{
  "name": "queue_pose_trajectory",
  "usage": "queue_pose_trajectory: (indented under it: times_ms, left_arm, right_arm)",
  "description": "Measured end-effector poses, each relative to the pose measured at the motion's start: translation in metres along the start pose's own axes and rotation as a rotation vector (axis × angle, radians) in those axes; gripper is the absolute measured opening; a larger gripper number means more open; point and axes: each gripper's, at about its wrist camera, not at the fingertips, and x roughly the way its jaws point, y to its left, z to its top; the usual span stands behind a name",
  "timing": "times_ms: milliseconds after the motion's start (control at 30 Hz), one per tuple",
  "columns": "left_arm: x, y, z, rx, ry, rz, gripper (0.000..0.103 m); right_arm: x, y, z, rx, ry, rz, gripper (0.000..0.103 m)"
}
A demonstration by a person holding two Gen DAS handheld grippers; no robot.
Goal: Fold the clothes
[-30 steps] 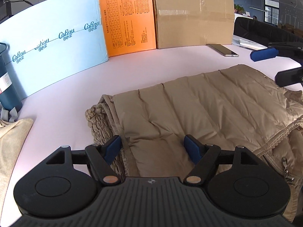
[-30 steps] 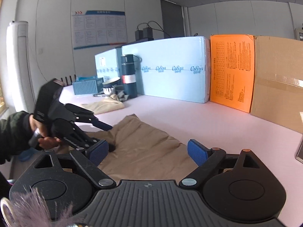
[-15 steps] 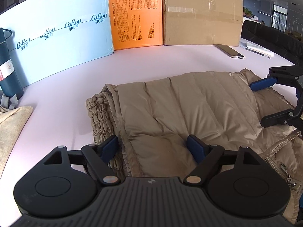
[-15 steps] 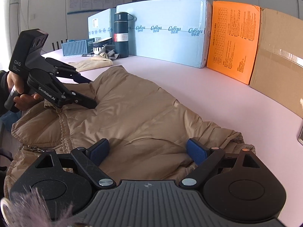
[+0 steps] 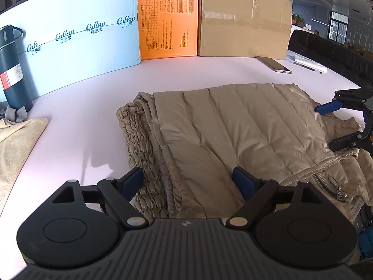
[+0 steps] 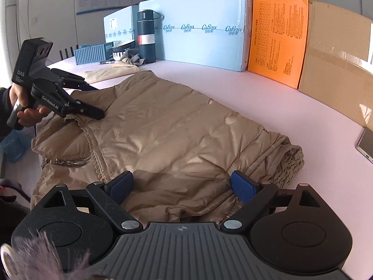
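Observation:
A tan quilted jacket (image 5: 233,128) lies folded on the pink table (image 5: 93,93), its ruched hem at the left and a zipper pull (image 5: 340,193) at the right. My left gripper (image 5: 187,182) hovers over the jacket's near edge. Its jaws are opening, the fabric lies below and between the blue pads, and neither pad presses on it. In the right wrist view the jacket (image 6: 174,128) fills the middle. My right gripper (image 6: 181,185) stands open over its near edge, gripping nothing. Across the jacket a hand holds the left gripper (image 6: 96,101) by the collar.
A dark flask (image 5: 14,70) stands at the far left beside a beige cloth (image 5: 16,144). A light blue board (image 5: 81,42), an orange box (image 5: 167,18) and a cardboard box (image 5: 244,23) wall off the back. A phone (image 5: 274,64) lies behind the jacket.
The left pads have spread a little wider. The right gripper has come down from above the table to the jacket's right edge, and its view has tipped down onto the jacket.

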Motion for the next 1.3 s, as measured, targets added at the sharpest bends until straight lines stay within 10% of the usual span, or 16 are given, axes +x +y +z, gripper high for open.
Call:
queue_pose_trajectory:
  times_ms: [267, 700, 1200, 1300]
  left_arm:
    - [-0.025, 0.028, 0.0, -0.104, -0.091, -0.063, 0.083]
    - [0.002, 0.047, -0.003, -0.186, -0.007, -0.02, 0.09]
    - [0.011, 0.041, -0.006, -0.151, 0.004, 0.005, 0.092]
    - [0.01, 0.034, -0.007, -0.12, -0.018, -0.008, 0.072]
  right_arm:
    - [-0.033, -0.004, 0.003, 0.041, -0.118, -0.087, 0.095]
    - [-0.03, -0.066, -0.028, 0.604, -0.089, -0.032, 0.103]
    - [-0.027, -0.058, -0.035, 0.567, -0.139, 0.051, 0.103]
    - [-0.023, -0.054, -0.032, 0.541, -0.13, 0.034, 0.101]
